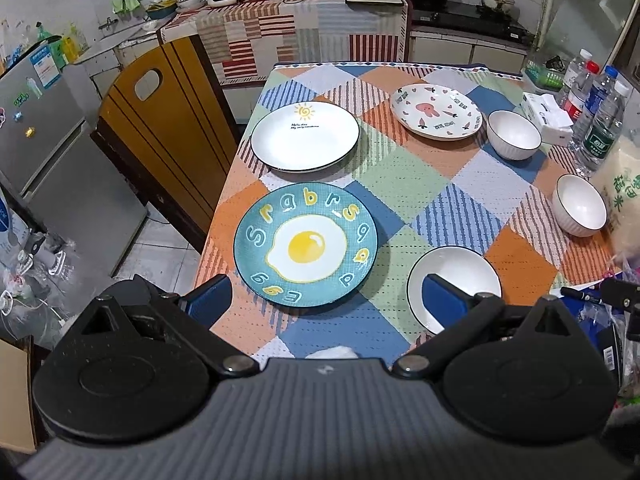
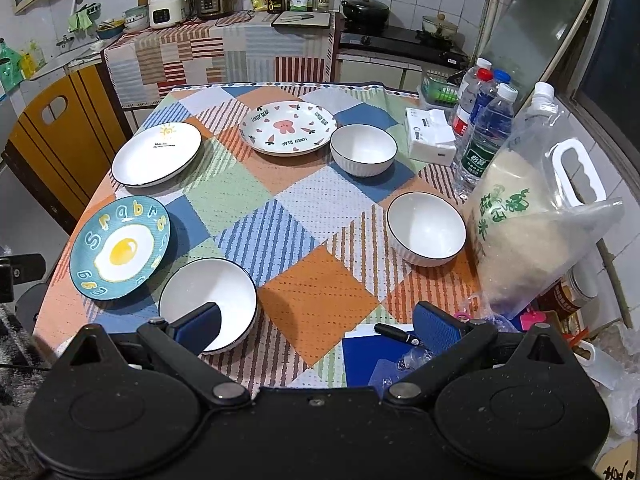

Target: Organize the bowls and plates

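Note:
Three plates lie on the patchwork tablecloth: a teal fried-egg plate (image 1: 306, 251) (image 2: 120, 247) near the front left, a white sun plate (image 1: 305, 136) (image 2: 157, 154) behind it, and a rabbit-print plate (image 1: 436, 111) (image 2: 288, 127) at the back. Three white bowls stand apart: near (image 1: 448, 276) (image 2: 208, 300), middle right (image 1: 582, 205) (image 2: 426, 229), far (image 1: 513, 135) (image 2: 363, 150). My left gripper (image 1: 326, 300) is open and empty above the front edge, between the egg plate and near bowl. My right gripper (image 2: 318, 328) is open and empty, just right of the near bowl.
Water bottles (image 2: 484, 132), a tissue pack (image 2: 430, 138) and a bag of rice (image 2: 528, 232) crowd the table's right side. A black marker (image 2: 398, 335) and blue sheet lie at the front right. A wooden chair (image 1: 160, 128) stands left of the table.

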